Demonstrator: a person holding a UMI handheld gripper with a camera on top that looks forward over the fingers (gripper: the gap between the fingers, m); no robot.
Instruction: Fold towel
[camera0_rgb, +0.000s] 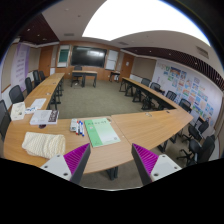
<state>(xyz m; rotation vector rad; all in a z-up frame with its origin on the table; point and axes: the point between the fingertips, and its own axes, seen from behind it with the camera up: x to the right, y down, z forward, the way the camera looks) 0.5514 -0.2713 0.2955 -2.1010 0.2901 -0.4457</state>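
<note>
A cream towel (43, 144) lies bunched on the curved wooden table (140, 128), left of and just beyond my left finger. My gripper (111, 160) hangs above the table's near edge with both fingers wide apart and nothing between them. The magenta pads (76, 157) face each other across an empty gap. The towel is apart from both fingers.
A green sheet (101, 131) and small items (77, 126) lie on the table beyond the fingers. A white box (43, 117) and papers sit further left. Black chairs (190, 128) line the U-shaped tables. A screen (88, 56) hangs on the far wall.
</note>
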